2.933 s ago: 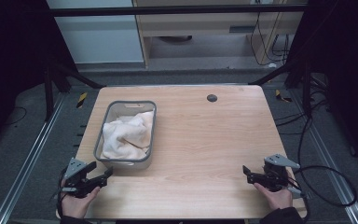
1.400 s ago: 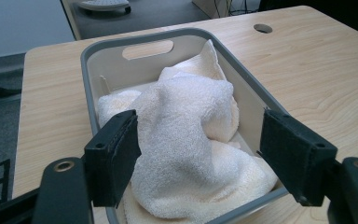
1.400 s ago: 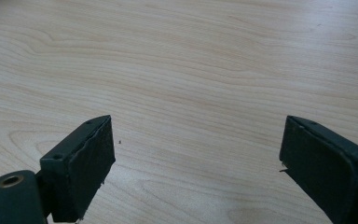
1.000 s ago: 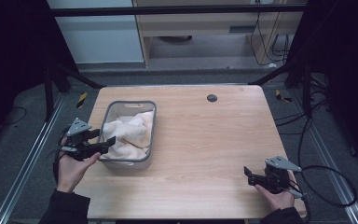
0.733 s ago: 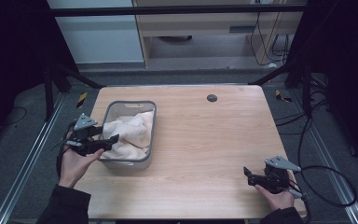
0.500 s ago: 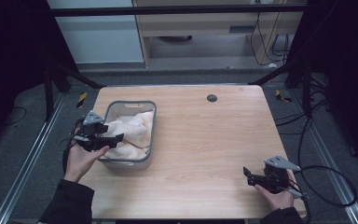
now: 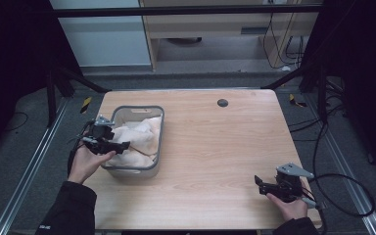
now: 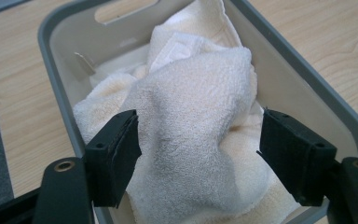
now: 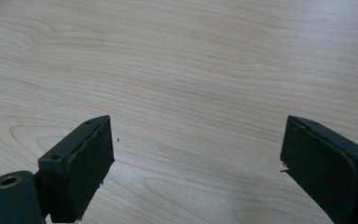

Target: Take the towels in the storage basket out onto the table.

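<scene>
Towel (image 8: 191,140) lay heaped in the bin (image 7: 154,122); left tongs (image 8: 198,158) gaped wide astride its hump, holding nothing. A shallow pinch might slip, or snag the bin wall.

The left claw (image 7: 122,146) has travelled from the near left corner of the wooden surface (image 7: 215,147) up to the grey plastic basket (image 7: 157,142). Its open jaws now reach over the basket's left rim, straddling the cream terry towel (image 8: 196,140).
</scene>
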`<action>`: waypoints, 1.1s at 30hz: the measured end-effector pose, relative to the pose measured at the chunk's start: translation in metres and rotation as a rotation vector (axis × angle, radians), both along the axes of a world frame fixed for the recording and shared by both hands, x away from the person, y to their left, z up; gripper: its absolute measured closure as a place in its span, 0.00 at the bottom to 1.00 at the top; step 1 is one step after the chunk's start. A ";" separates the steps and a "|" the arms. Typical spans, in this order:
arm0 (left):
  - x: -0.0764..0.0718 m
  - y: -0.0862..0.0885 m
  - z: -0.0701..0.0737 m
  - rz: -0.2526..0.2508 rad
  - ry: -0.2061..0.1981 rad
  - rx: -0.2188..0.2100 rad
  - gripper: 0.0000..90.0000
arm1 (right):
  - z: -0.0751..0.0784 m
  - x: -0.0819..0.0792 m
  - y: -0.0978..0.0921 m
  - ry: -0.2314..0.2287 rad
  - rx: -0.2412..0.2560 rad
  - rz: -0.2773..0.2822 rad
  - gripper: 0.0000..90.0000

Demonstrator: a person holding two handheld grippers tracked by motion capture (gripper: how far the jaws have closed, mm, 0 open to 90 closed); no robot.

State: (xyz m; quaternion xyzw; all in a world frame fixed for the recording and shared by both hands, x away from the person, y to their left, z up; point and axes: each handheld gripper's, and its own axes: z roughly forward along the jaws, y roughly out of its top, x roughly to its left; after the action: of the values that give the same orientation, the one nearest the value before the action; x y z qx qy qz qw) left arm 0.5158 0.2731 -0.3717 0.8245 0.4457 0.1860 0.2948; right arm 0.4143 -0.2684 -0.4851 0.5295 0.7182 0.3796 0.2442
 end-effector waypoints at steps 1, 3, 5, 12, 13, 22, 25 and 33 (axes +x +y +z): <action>0.001 0.000 -0.002 0.000 0.005 0.004 0.31 | 0.000 0.000 0.000 -0.001 -0.002 0.001 0.11; 0.003 0.000 -0.004 -0.004 0.012 0.015 0.32 | 0.000 0.000 0.000 0.003 0.000 0.002 0.11; 0.004 0.000 -0.005 -0.007 0.015 0.019 0.32 | -0.001 0.001 0.000 -0.001 -0.009 0.006 0.11; 0.012 0.000 -0.015 -0.016 0.061 0.059 0.37 | -0.002 0.002 0.001 0.009 -0.005 0.007 0.11; 0.012 0.000 -0.015 -0.016 0.061 0.059 0.38 | -0.002 0.002 0.001 0.009 -0.005 0.007 0.11; 0.019 -0.004 -0.021 -0.018 0.094 0.084 0.46 | -0.003 0.003 0.001 0.014 -0.010 0.014 0.11; 0.021 -0.004 -0.022 -0.020 0.104 0.091 0.46 | -0.003 0.004 0.002 0.018 -0.007 0.017 0.11; 0.025 -0.006 -0.025 -0.031 0.130 0.112 0.57 | -0.004 0.004 0.002 0.022 -0.006 0.024 0.12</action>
State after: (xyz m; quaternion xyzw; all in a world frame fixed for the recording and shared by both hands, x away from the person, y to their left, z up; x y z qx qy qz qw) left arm 0.5404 0.2667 -0.3968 0.8570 0.4398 0.1520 0.2215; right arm 0.4183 -0.2666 -0.4888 0.5244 0.7282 0.3746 0.2334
